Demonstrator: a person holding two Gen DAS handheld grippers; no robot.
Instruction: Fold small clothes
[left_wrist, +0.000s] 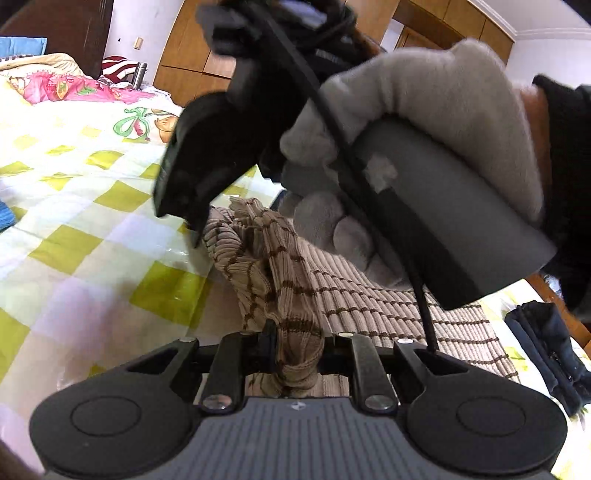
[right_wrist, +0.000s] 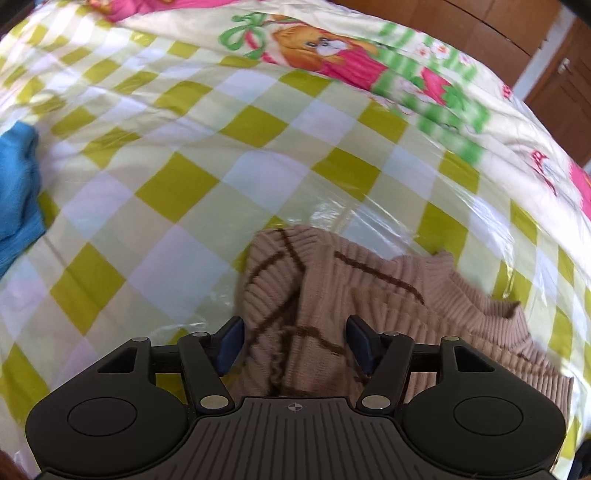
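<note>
My left gripper had its jaws pressed together on a bunched fold of the tan ribbed sweater, which rose from the jaws toward the right gripper. Seen from its own wrist, the right gripper had its jaws spread, the sweater lying between and under them, unpinched. The knit ran off to the right across the checked bedspread, so I judged the right gripper nearer the loose cloth. A blue garment lay at the bed's left edge.
</note>
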